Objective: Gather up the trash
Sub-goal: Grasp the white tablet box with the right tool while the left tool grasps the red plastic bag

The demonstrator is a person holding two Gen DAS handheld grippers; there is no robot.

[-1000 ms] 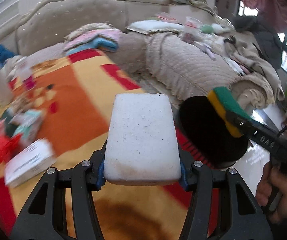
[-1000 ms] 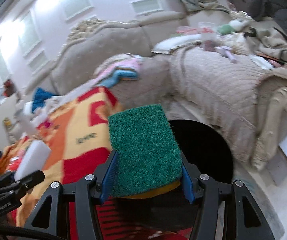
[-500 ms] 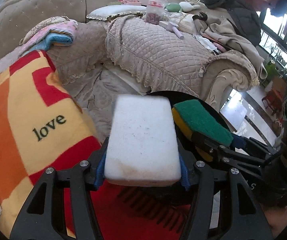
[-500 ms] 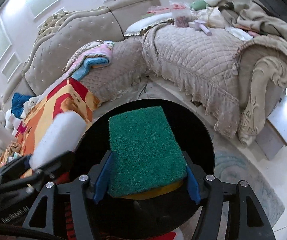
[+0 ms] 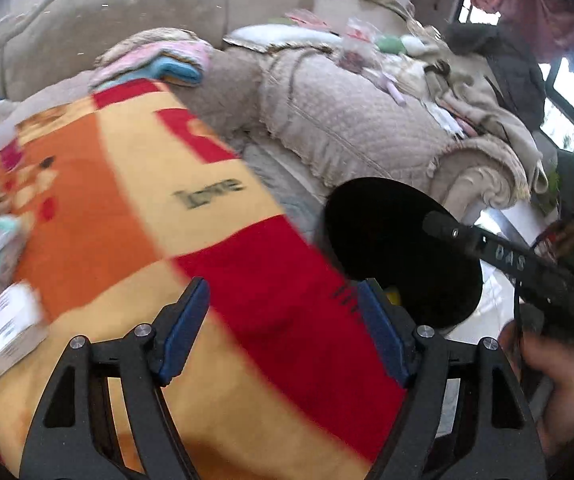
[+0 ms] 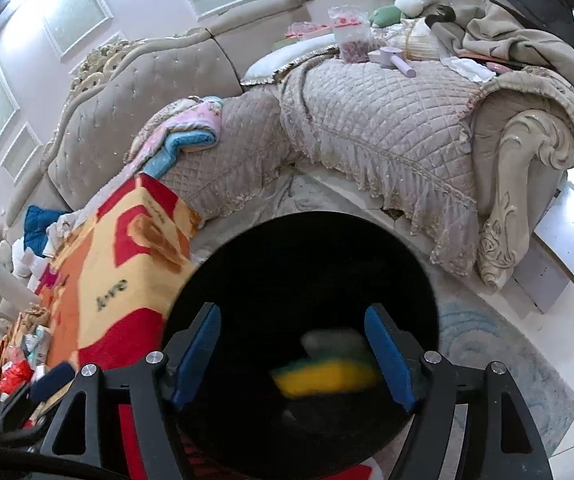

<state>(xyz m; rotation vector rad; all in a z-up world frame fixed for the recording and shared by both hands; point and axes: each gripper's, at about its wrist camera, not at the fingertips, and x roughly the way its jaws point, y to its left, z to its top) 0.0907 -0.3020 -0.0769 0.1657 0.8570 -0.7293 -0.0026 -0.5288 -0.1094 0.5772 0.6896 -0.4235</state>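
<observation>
Both the left gripper (image 5: pixel 283 332) and right gripper (image 6: pixel 293 356) are opening with empty fingers, the sponge (image 6: pixel 327 372) lies blurred in the black bin (image 6: pixel 307 264) at six o'clock, and it might bounce out.

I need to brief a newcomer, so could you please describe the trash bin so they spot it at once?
Start at the beige quilted sofa. On the floor before it, beside the red and orange blanket, stands the bin. It is the only round black opening there, with a yellow sponge inside.
</observation>
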